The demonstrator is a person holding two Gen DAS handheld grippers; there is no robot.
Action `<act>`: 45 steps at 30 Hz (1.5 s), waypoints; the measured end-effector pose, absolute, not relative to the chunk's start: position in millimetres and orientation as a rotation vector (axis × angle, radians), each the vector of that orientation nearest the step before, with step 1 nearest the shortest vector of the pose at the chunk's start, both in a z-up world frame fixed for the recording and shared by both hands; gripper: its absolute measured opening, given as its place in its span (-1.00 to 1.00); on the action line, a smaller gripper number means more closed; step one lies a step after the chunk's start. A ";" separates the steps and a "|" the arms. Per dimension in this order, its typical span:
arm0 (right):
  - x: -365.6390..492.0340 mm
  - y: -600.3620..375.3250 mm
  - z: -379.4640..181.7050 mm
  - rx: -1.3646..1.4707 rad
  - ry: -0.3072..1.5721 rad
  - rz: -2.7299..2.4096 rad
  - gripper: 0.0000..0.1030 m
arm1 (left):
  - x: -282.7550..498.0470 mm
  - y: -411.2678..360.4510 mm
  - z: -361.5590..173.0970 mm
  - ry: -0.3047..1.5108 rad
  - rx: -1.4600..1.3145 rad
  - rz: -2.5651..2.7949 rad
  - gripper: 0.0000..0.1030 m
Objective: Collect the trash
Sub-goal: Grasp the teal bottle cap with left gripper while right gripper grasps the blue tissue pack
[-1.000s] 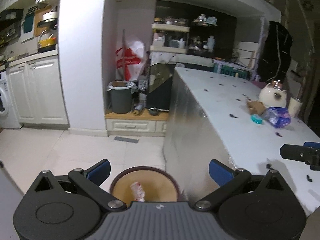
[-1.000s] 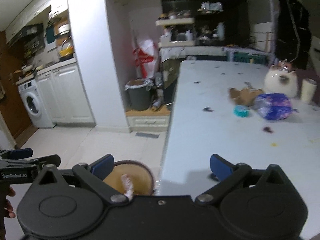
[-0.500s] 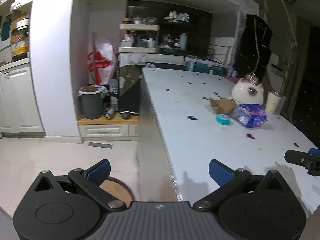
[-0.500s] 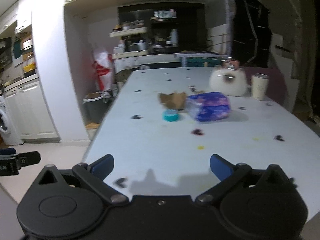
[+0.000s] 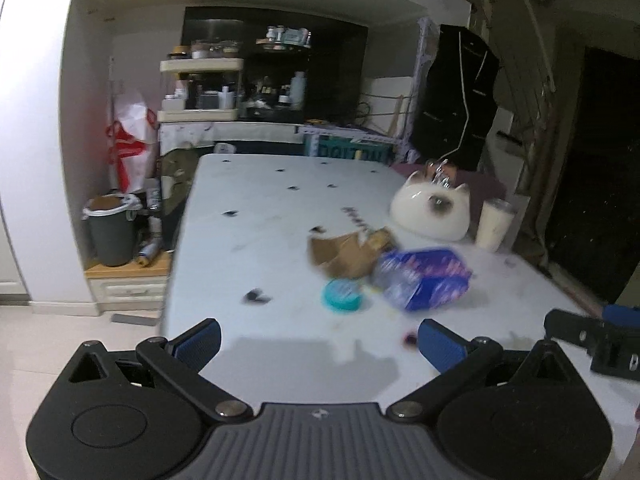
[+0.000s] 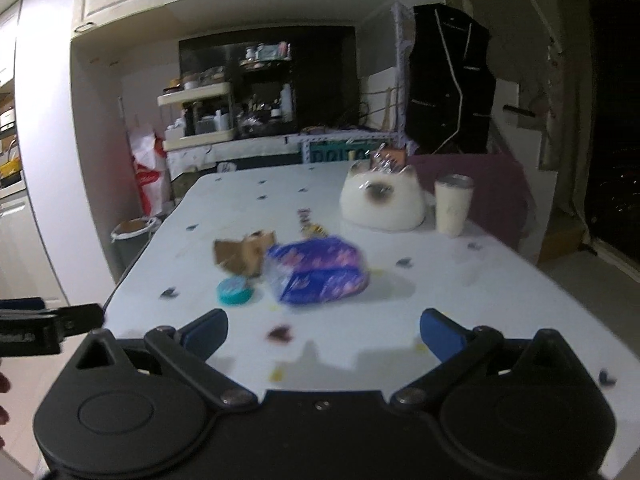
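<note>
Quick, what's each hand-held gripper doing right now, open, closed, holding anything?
Left hand-held gripper: open, nothing between its fingers.
Right hand-held gripper: open, also empty, facing the table.

White table, bright litter, dark room

The table is white, speckled with small dark marks. On it lie a blue-and-purple patterned packet, a teal round lid at its 8 o'clock and brown torn cardboard at its 10 o'clock. The cat-shaped pot is cream with a brown face; the cup is cream. Both grippers are black with blue fingertips.
</note>
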State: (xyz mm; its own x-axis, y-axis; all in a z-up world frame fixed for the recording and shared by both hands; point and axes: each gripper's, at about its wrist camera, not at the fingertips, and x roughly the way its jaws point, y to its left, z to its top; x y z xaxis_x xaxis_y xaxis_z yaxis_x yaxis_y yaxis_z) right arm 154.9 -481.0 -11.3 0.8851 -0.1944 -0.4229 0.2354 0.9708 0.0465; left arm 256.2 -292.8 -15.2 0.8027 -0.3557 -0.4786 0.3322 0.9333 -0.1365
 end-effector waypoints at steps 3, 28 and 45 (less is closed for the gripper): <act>173.6 -499.0 -3.7 0.101 0.419 -0.221 1.00 | 281.3 -317.1 -11.7 0.529 -0.079 -0.358 1.00; 347.2 -488.4 -75.6 0.023 0.549 -0.092 1.00 | 384.1 -335.4 -103.1 0.594 -0.102 -0.297 1.00; 315.2 -574.8 -97.9 0.155 0.539 -0.459 1.00 | 397.3 -374.6 -112.1 0.595 0.030 -0.448 0.81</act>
State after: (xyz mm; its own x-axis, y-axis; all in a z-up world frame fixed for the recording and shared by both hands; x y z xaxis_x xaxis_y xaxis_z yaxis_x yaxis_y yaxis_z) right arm 315.2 -574.8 -97.9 0.7602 -0.3797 -0.5272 0.4599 0.8877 0.0237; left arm 397.3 -374.6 -112.1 0.7354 -0.3990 -0.5477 0.4161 0.9038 -0.0996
